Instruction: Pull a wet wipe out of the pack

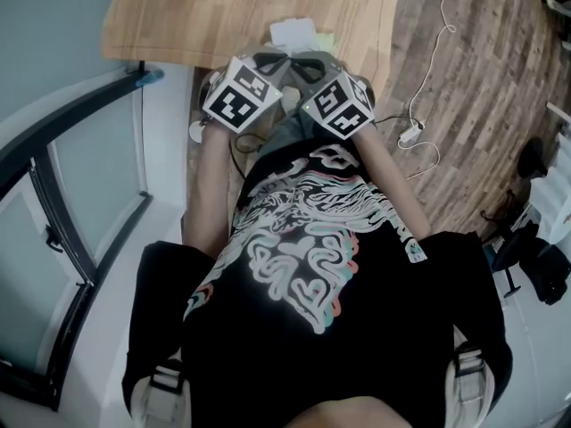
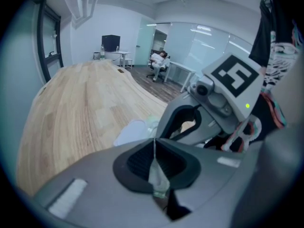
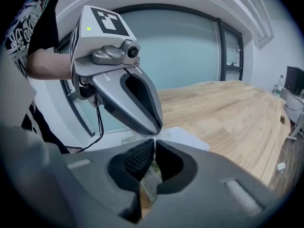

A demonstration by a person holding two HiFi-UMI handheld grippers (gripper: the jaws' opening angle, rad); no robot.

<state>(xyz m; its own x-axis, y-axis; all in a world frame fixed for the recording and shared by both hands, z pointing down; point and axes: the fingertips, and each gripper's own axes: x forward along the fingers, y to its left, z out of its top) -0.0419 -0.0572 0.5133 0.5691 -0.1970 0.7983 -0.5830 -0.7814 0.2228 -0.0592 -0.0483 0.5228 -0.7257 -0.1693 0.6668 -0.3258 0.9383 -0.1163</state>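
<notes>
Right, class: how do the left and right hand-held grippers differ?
The left hand-held gripper pinches a pale, plain strip; the right hand-held gripper pinches a greenish printed piece. The left marker cube sits slightly higher in the head view than the right marker cube. Both have jaws together, tips meeting at the white pack on the table.

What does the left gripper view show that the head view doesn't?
Only the left gripper view: the left tool, jaws shut on a thin pale film, seemingly an edge of the wipe pack, plus a distant seated person and a monitor. Only the head view: the left tool's marker cube and a white cable on the floor. Both: the wooden table, the wipe pack and the right tool.
</notes>
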